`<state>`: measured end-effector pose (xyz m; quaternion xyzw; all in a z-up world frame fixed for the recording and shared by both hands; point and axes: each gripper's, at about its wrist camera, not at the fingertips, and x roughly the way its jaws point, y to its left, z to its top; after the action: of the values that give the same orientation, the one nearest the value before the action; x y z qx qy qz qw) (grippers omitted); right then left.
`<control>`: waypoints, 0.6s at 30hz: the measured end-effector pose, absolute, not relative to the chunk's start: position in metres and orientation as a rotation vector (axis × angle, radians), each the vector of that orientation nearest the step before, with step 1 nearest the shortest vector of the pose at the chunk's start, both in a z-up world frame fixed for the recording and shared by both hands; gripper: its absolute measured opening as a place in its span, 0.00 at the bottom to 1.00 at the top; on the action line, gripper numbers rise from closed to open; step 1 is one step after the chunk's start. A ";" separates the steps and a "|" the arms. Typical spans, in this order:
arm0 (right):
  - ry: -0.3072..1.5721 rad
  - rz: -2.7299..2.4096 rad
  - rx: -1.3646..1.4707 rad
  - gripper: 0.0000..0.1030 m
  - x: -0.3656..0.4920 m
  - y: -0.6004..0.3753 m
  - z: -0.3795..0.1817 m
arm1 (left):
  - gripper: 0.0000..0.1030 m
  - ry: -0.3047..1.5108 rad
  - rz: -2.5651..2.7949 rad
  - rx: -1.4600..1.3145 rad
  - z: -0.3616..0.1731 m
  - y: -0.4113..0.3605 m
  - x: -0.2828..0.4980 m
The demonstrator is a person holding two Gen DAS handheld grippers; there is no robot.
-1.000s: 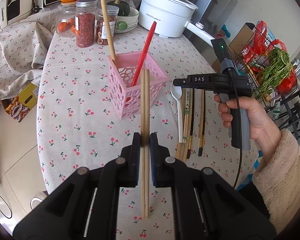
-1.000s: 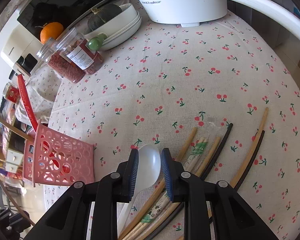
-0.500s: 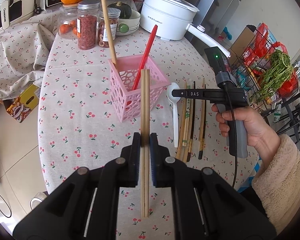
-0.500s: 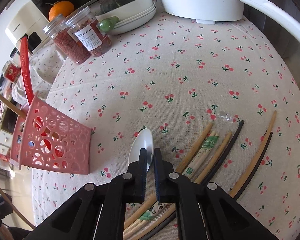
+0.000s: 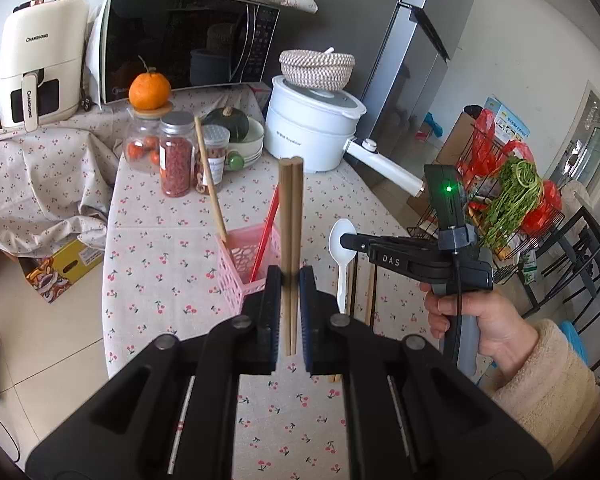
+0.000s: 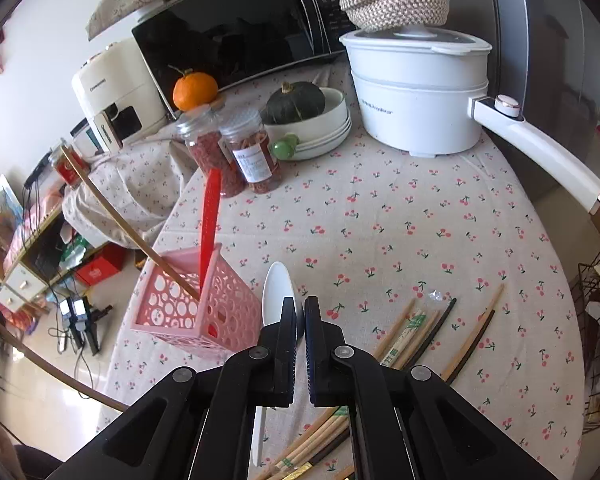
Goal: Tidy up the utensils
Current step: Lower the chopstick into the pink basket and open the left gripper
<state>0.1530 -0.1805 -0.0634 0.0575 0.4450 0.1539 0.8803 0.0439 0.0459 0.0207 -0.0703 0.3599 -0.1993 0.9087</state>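
Observation:
My left gripper (image 5: 290, 280) is shut on a pair of wooden chopsticks (image 5: 291, 208), held upright above the table. My right gripper (image 6: 299, 308) grips a white plastic spoon (image 6: 278, 284) at its neck, its jaws closing the last bit onto it. In the left wrist view the spoon (image 5: 341, 276) hangs clear of the cloth from the right gripper (image 5: 346, 240). The pink basket (image 6: 204, 312) stands left of the spoon and holds a red utensil (image 6: 210, 220) and a long wooden stick (image 6: 116, 216). Several chopsticks (image 6: 412, 332) lie on the cherry-print tablecloth (image 6: 400, 220).
At the back stand a white electric pot (image 6: 416, 96) with a long handle, bowls with a green squash (image 6: 296, 102), jars (image 6: 256, 156), an orange (image 6: 194, 90) and a microwave (image 5: 188, 46). A wire rack with greens (image 5: 516, 200) stands beyond the table's right edge.
The right jaws closed on the white spoon and lifted it off the cloth. Both grippers rose and tipped up, so the back of the table and the microwave came into view.

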 end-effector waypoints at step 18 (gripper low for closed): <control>0.645 0.242 0.142 0.04 0.125 -0.177 0.000 | 0.10 0.511 -0.209 -0.131 0.020 0.043 0.091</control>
<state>0.1253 -0.1768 0.0001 0.0693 0.3159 0.1187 0.9388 0.0906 0.0430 0.0196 -0.0646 0.2519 -0.1033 0.9600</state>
